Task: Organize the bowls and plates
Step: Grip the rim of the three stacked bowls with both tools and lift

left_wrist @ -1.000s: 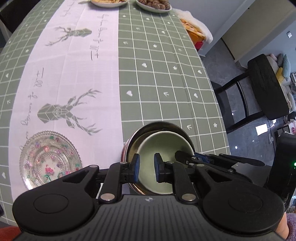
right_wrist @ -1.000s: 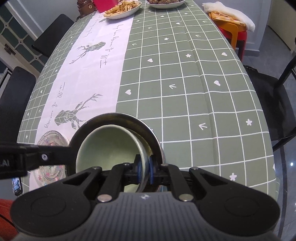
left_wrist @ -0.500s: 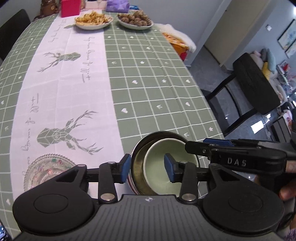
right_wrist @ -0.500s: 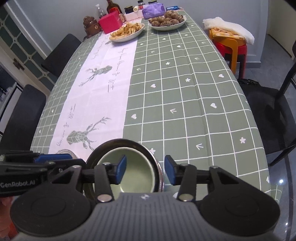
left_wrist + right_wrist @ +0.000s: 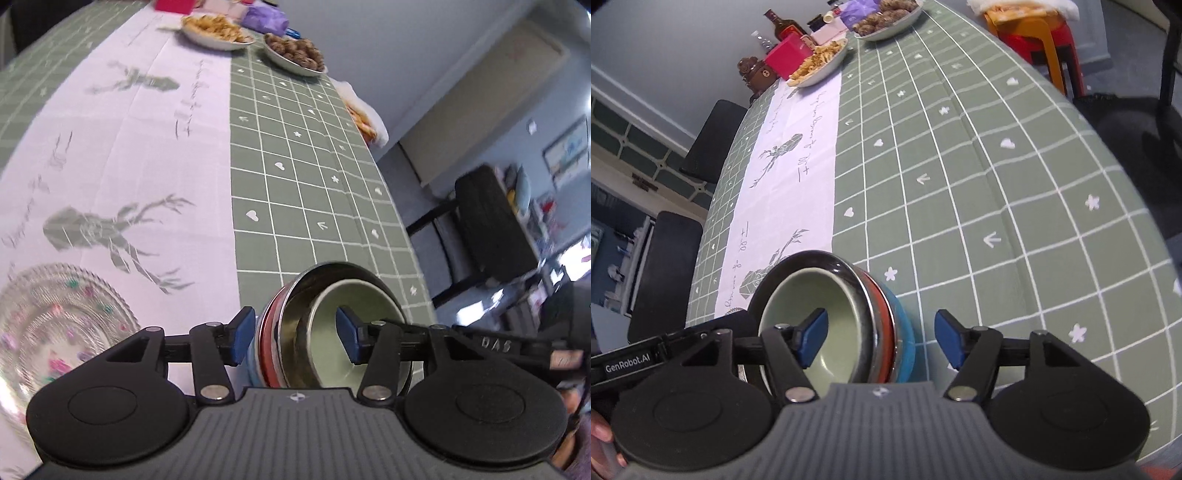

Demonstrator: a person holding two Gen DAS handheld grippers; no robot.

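Now both grippers' jaws are opening, each straddling the bowl stack's [image 5: 332, 332] rim untouched.

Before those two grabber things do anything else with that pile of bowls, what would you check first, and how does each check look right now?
1. Green bowl nested inside the metal bowl: ok.
2. Stack seated level on the red and blue dishes beneath: cannot tell; the green bowl looks tilted.
3. Left gripper free of the stack: ok; its jaws are opening, rims between them but pads not pressing.
4. Right gripper free of the stack: ok; jaws opening, straddling the opposite rim without gripping.
5. Stack well on the table, not at its edge: cannot tell; the near edge is hidden.
6. Glass plate still to be sorted: not ok; it lies apart on the white runner.
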